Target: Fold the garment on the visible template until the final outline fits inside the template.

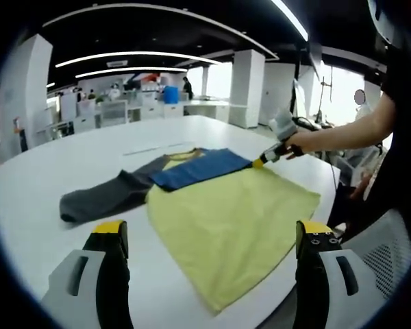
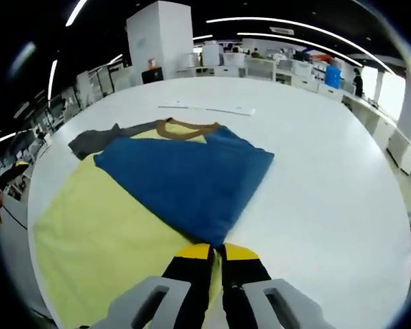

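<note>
White desk in an open office carries the shirt, spread flat near the desk's near edge, its blue sleeve folded across the yellow body and a grey sleeve lying out flat. Right hand-held gripper is pinched shut on the blue sleeve's tip. Left hand-held gripper hovers open and empty above the hem. To fold cleanly, I judge the sleeve should be drawn taut and laid flat, without wrinkles.

White round table. Far behind: white pillar, blue bin, desks, ceiling light strips.
</note>
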